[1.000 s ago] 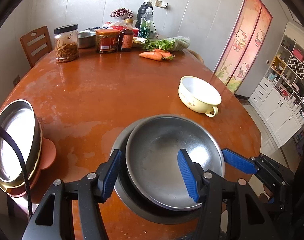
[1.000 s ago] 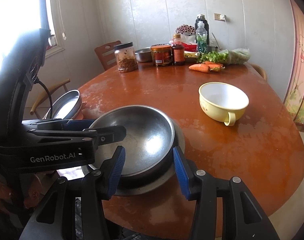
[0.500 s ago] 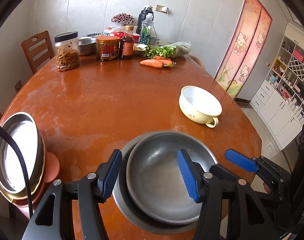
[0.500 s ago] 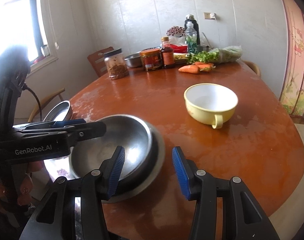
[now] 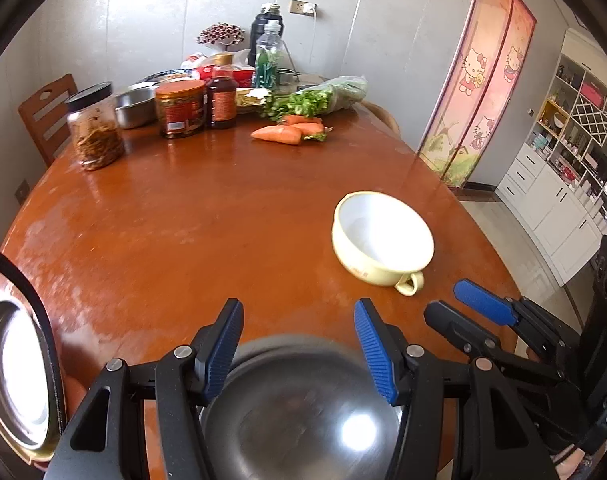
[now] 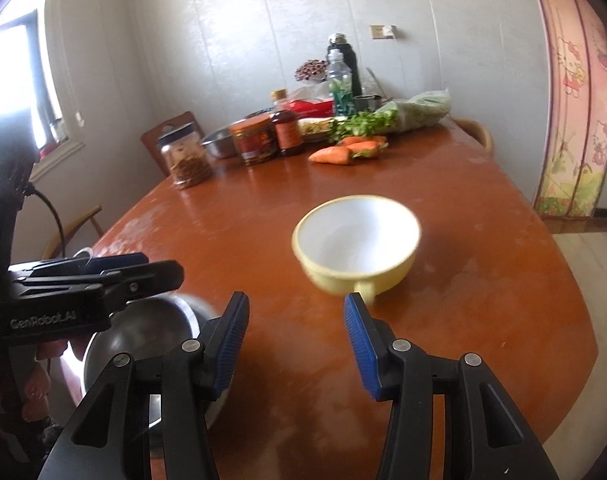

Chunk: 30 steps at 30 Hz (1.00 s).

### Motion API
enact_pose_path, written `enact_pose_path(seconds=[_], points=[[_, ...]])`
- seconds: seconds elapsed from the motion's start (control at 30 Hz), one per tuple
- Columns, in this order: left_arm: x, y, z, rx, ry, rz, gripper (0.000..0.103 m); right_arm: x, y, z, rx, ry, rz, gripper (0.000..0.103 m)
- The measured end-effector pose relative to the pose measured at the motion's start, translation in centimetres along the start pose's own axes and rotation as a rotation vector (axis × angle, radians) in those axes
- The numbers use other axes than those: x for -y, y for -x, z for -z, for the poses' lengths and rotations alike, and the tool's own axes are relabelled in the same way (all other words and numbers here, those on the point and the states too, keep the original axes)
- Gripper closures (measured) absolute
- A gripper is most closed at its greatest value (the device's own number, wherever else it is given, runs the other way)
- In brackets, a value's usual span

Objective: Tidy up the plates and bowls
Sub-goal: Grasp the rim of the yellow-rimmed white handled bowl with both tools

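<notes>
Your left gripper (image 5: 299,352) and right gripper (image 6: 295,332) are both hanging open, gripping nothing. The steel bowl (image 5: 303,412) is sitting stacked at the near table (image 5: 223,220) edge; the yellow bowl (image 6: 355,240) is waiting farther out, probably next.

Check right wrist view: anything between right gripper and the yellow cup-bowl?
Nothing: bare tabletop between right gripper and yellow bowl, per right wrist view.

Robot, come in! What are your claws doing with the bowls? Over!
Both claws open, empty. Left claw over the steel bowl. Right claw faces the yellow bowl; nothing between.
</notes>
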<state>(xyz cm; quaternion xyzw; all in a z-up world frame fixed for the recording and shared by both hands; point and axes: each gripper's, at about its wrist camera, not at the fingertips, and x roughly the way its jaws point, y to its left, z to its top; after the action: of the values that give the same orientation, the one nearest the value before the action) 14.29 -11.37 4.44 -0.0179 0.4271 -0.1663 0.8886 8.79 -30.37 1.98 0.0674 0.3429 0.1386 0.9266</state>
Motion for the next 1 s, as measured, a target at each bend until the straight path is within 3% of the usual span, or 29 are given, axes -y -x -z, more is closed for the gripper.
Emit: enact_pose_path(seconds=[0.37, 0.67, 1.0], points=[[2.6, -4.1, -4.2, -0.082, -0.024, -0.025, 0.045, 6.1, -3.2, -3.5, -0.043, -0.050, 0.113, 0.052], [2.8, -7.8, -5.5, -0.160, -0.001, -0.050, 0.045, 9.0, -6.8, -4.9, -0.102, -0.083, 0.104, 0.053], [2.8, -11.5, -6.0, -0.252, 0.031, -0.034, 0.045, 8.8, -8.9, -4.6, -0.144, -0.060, 0.062, 0.057]])
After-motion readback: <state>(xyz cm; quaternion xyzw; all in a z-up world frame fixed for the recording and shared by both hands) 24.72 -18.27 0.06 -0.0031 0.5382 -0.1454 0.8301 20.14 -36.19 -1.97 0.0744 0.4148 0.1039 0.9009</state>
